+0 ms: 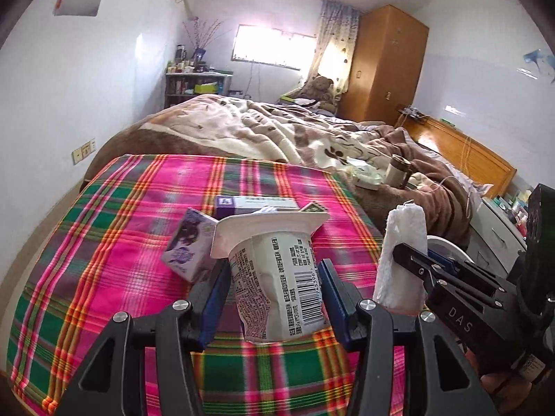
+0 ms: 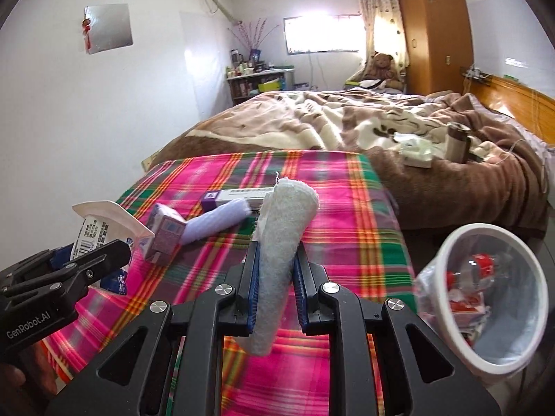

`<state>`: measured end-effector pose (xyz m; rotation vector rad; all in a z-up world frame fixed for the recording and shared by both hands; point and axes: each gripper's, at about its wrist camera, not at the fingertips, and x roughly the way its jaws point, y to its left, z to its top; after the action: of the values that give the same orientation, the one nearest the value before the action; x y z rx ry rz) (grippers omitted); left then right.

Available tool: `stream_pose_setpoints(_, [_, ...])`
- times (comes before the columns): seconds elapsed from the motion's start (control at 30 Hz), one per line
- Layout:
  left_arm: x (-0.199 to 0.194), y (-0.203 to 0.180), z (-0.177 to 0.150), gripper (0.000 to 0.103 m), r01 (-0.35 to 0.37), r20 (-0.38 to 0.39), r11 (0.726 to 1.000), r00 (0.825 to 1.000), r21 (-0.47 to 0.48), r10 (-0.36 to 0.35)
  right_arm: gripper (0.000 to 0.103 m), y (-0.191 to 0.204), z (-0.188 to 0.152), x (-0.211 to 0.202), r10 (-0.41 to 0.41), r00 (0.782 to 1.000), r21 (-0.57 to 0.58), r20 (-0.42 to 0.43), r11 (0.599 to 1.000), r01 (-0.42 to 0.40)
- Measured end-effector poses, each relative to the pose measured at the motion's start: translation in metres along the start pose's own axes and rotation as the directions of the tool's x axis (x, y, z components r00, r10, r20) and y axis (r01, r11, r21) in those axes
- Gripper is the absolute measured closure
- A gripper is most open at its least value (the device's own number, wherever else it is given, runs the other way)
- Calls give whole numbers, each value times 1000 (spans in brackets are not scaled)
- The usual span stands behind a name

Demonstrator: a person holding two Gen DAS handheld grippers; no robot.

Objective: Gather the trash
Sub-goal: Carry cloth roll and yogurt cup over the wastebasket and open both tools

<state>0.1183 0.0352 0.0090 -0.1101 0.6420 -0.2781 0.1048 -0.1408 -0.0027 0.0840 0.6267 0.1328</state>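
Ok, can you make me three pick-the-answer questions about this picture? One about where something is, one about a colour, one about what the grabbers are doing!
1. Where is the trash bin?
A. right of the plaid cloth
B. on the bed
C. by the window

2. What colour is the long box end?
A. yellow
B. purple
C. black

3. What is the left gripper doing?
A. hanging open
B. gripping a yogurt cup
C. gripping a mug

Answers: A, the bin sits past the plaid cloth edge; B, its end cap is purple; C is wrong, B: its fingers clamp the yogurt cup.
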Motion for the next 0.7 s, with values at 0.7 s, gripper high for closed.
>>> stream_pose_setpoints(0.7, [39,-133,7,51,207,-36,966,978,156,-204,85,-92,-1,-43,-225,971,68,77,973,220])
